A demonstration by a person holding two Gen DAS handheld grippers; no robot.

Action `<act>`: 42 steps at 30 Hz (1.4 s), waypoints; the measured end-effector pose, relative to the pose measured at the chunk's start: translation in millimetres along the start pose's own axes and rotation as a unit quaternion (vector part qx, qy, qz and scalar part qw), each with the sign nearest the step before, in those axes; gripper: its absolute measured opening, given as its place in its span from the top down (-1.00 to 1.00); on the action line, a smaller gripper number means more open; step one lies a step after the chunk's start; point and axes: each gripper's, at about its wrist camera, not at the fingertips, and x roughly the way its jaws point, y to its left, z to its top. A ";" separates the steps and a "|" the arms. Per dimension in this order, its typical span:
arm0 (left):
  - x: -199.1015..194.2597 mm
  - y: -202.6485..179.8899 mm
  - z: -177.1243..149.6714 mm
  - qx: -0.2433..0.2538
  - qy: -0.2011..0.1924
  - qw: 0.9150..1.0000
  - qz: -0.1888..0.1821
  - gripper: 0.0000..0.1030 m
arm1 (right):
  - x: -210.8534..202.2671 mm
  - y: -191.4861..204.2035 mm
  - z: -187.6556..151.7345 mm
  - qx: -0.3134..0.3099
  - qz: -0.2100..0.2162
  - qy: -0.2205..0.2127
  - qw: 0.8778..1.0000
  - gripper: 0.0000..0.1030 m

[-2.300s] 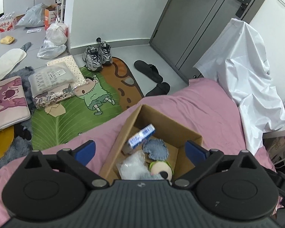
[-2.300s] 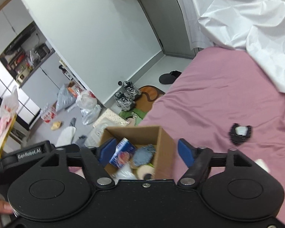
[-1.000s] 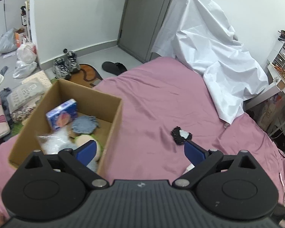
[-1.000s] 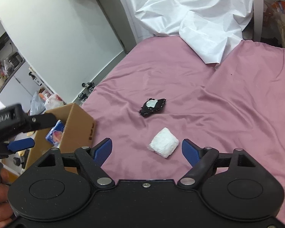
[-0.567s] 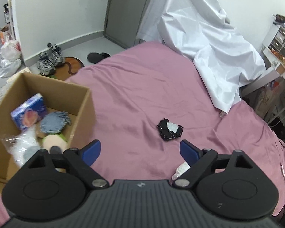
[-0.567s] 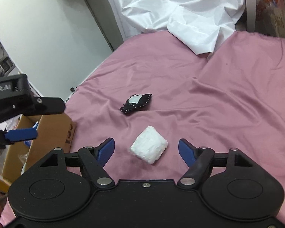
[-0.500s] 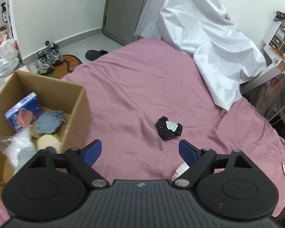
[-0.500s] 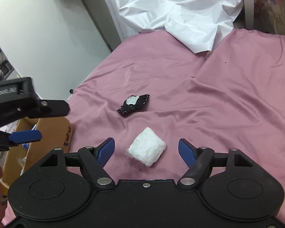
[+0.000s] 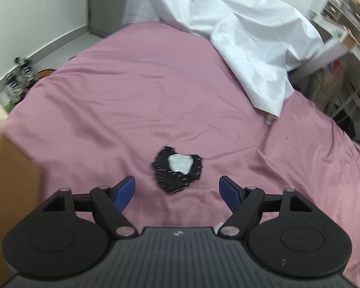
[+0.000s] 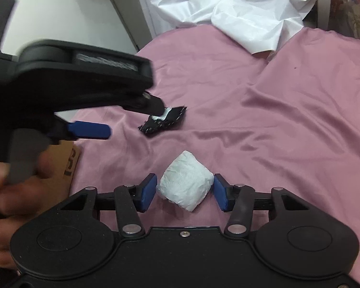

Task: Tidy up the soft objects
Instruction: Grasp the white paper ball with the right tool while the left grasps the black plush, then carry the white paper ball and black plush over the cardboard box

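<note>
A black crocheted piece with a white centre (image 9: 177,169) lies on the pink bedsheet (image 9: 136,100). My left gripper (image 9: 177,189) is open just in front of it, not touching; the piece also shows in the right wrist view (image 10: 165,120). A white crumpled soft bundle (image 10: 185,187) lies between the blue fingers of my right gripper (image 10: 183,192), which is open around it, the pads close to its sides. The left gripper (image 10: 122,117) crosses the right wrist view from the left.
A cardboard box (image 9: 9,180) stands at the left edge of the bed; it also shows in the right wrist view (image 10: 64,160). A white sheet (image 9: 240,36) drapes over the far side of the bed. Shoes (image 9: 16,76) lie on the floor at left. Shelving (image 9: 343,48) stands at right.
Both grippers have moved forward and down. The left one now hangs just before the black piece; the right one now has the white bundle between its fingers. The box has slid to the left edge.
</note>
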 end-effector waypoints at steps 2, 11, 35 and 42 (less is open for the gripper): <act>8.4 -6.6 1.7 0.014 0.003 1.000 -0.004 -0.48 | -2.3 -3.7 3.3 0.006 -0.015 -0.010 1.000 0.03; 44.1 -16.6 -1.9 0.035 0.034 0.999 0.008 -0.48 | -10.0 -24.7 8.3 0.045 -0.071 -0.030 0.996 0.03; -39.3 12.2 -10.8 -0.007 -0.016 1.000 0.015 0.71 | -34.1 -12.6 5.4 0.020 -0.072 -0.048 0.996 0.03; -75.0 29.7 -21.8 -0.026 -0.026 0.999 0.010 0.71 | -51.4 -2.5 9.6 0.020 -0.050 -0.057 0.997 0.03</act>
